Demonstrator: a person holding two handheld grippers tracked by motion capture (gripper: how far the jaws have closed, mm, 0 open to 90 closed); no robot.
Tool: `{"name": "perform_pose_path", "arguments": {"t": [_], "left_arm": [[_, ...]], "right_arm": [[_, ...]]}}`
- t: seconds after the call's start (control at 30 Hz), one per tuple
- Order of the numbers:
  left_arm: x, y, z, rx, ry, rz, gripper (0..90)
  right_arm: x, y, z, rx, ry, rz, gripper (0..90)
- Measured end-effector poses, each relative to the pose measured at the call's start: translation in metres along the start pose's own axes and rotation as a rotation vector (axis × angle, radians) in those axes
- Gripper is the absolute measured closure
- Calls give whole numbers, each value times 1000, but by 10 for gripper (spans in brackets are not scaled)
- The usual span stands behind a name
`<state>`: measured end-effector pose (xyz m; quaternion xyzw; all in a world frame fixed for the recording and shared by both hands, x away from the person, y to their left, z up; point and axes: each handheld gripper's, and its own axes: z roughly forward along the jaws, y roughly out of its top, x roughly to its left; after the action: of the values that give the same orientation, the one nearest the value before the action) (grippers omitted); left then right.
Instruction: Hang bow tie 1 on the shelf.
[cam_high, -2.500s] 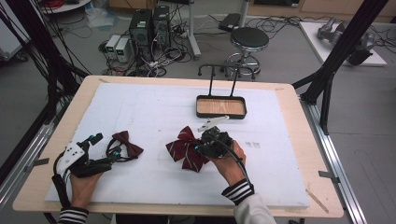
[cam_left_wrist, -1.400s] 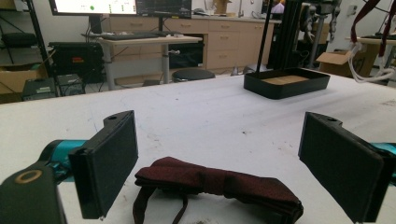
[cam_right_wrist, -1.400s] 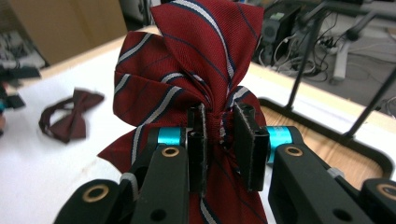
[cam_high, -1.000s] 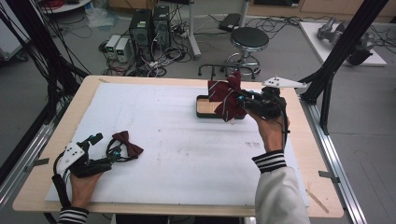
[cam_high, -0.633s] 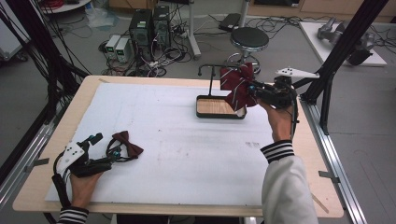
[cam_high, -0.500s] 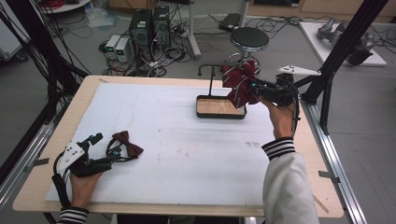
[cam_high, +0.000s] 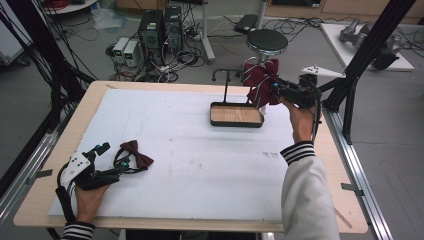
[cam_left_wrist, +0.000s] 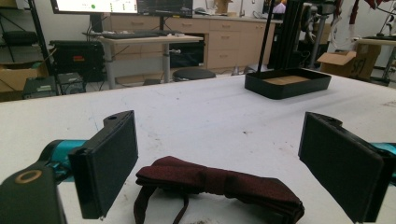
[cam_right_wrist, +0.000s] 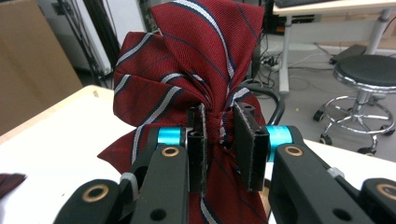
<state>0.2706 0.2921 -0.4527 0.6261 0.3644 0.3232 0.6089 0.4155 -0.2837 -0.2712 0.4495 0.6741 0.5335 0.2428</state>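
Currently left claw (cam_high: 116, 169) is sitting near the front-left corner of the surface (cam_high: 190, 175), jaws spread wide with the plain bow tie (cam_left_wrist: 219, 184) lying between them, untouched. Right claw (cam_high: 274, 89) is hovering by the back edge, right of centre, pinching the striped bow tie (cam_right_wrist: 196, 88) at its knot, next to the black stand (cam_high: 236, 114) with the wooden tray base. My read: the striped tie is going onto the stand's top bar (cam_high: 227, 72). To do it well, keep the knot pinch firm, bring the strap loop over the hook end, lower slowly, release only once it's hanging. Hard to see: the strap is buried behind the fabric, and the hook is half hidden behind the tie in the right gripper view, so contact is unclear.
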Motion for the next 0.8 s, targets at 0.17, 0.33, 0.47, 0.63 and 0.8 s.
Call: {"name": "perform_pose_path", "arguments": {"t": [0.17,0.33,0.47,0.63,0.8], "left_arm": [[0,0,0,0,0,-1,123],[0,0,0,1,0,3,122],[0,0,0,1,0,2,123],[0,0,0,2,-1,0,122],[0,0,0,2,-1,2,122]], "right_arm": [[-2,3,4,-11,-5,-11,761],[-7,2,9,-29,-25,5,761],[-12,2,11,-32,-33,11,761],[-14,5,13,-34,-12,15,761],[-10,8,14,-33,-1,4,761]]}}
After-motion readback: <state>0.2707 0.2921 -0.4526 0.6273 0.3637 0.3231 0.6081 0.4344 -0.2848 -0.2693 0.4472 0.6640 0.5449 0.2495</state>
